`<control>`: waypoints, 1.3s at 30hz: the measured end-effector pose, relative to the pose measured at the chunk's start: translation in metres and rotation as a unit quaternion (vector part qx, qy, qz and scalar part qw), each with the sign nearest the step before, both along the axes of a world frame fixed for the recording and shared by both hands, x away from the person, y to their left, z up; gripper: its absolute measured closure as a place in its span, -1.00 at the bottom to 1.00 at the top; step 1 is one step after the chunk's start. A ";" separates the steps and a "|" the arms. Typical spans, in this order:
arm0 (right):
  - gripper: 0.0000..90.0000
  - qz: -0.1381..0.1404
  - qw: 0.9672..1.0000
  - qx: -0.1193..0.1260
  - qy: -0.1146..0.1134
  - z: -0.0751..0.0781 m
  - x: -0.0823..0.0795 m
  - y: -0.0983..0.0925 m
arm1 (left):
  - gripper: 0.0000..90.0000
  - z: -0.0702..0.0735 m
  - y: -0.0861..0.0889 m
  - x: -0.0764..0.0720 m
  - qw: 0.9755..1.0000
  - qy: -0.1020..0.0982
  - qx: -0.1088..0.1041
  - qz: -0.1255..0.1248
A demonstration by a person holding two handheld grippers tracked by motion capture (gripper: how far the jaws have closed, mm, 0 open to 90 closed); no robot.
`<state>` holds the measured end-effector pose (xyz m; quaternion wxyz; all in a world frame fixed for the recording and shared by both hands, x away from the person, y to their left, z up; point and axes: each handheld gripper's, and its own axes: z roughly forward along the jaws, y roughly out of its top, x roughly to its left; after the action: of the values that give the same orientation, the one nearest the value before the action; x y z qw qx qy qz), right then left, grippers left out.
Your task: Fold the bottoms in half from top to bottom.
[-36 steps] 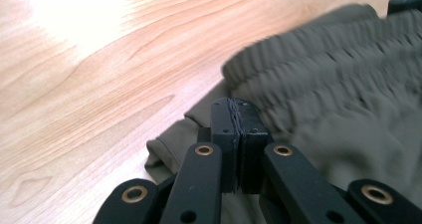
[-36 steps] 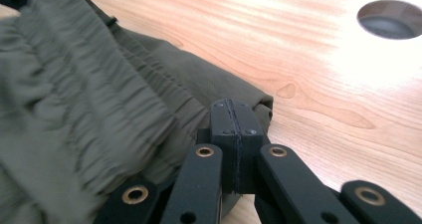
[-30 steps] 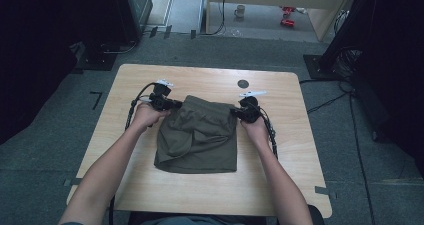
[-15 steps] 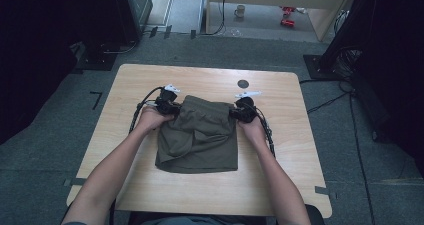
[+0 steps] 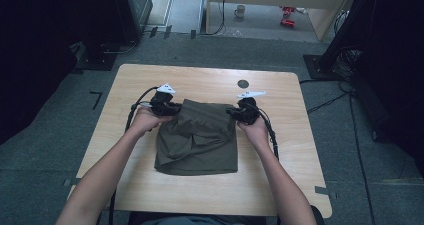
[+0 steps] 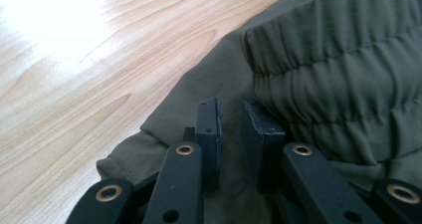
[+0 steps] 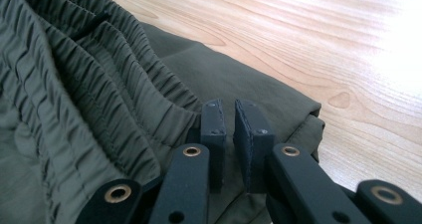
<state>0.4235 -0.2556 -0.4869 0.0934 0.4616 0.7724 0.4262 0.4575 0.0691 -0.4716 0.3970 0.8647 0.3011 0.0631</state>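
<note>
Olive-green shorts (image 5: 197, 137) lie folded on the wooden table (image 5: 280, 185), with the elastic waistband (image 6: 338, 69) at the far edge. My left gripper (image 5: 172, 108) is at the waistband's left corner. Its jaws (image 6: 230, 107) have just been opening and stand a little apart above the cloth, pinching nothing. At the right corner is my right gripper (image 5: 234, 113). Its pads (image 7: 228, 107) have just parted too, with a narrow gap and the gathered waistband (image 7: 114, 84) lying slack beside and under them.
A small dark round mark (image 5: 243, 83) sits on the table beyond the shorts. Black cables (image 5: 134, 110) trail from both grippers along the forearms. Bare wood surrounds the garment on every side. A mug (image 5: 240, 10) stands on the floor far behind.
My left hand has shifted slightly to the right, towards the waistband's corner. The right hand and the shorts stay where they were.
</note>
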 end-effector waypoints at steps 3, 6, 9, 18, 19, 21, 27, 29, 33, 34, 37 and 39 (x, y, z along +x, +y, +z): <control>0.84 0.005 1.000 0.002 -0.009 0.005 -0.009 0.000 | 0.70 0.005 0.001 -0.008 1.000 -0.011 0.003 -0.008; 0.87 0.012 1.000 0.002 -0.010 0.008 -0.016 0.000 | 0.70 0.009 0.002 -0.017 1.000 -0.018 -0.002 -0.016; 0.89 0.019 1.000 0.000 -0.011 0.011 -0.023 -0.001 | 0.71 0.013 0.003 -0.027 0.999 -0.026 -0.002 -0.029; 0.88 0.036 0.999 0.008 -0.022 0.019 -0.050 -0.002 | 0.63 0.015 0.015 -0.057 0.999 -0.028 -0.006 -0.039; 0.88 0.039 0.999 0.006 -0.021 0.019 -0.053 -0.002 | 0.62 0.013 0.017 -0.061 0.999 -0.026 -0.010 -0.037; 0.86 0.043 0.999 0.006 -0.020 0.020 -0.059 -0.001 | 0.60 0.012 0.019 -0.065 0.999 -0.024 -0.011 -0.037; 0.76 0.057 0.998 0.005 -0.031 0.026 -0.077 0.002 | 0.53 0.010 0.026 -0.081 0.999 -0.015 -0.011 -0.031; 0.73 0.059 0.998 0.006 -0.035 0.029 -0.083 0.003 | 0.50 0.010 0.027 -0.085 0.999 -0.014 -0.013 -0.027; 0.59 0.060 0.997 0.007 -0.047 0.030 -0.091 0.009 | 0.43 0.014 0.027 -0.094 0.999 -0.016 -0.016 -0.026; 0.54 0.059 0.997 0.008 -0.045 0.028 -0.092 0.011 | 0.39 0.015 0.027 -0.098 0.999 -0.016 -0.020 -0.027; 0.42 0.065 0.997 0.005 -0.036 0.022 -0.095 0.019 | 0.30 0.017 0.025 -0.107 0.999 -0.023 -0.020 -0.034; 0.39 0.071 0.997 -0.003 -0.036 0.018 -0.099 0.025 | 0.29 0.015 0.024 -0.112 0.999 -0.015 -0.018 -0.039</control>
<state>0.3244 -0.2310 -0.4688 0.0924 0.3894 0.8008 0.4457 0.3453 0.0928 -0.4569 0.4193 0.8673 0.2624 0.0552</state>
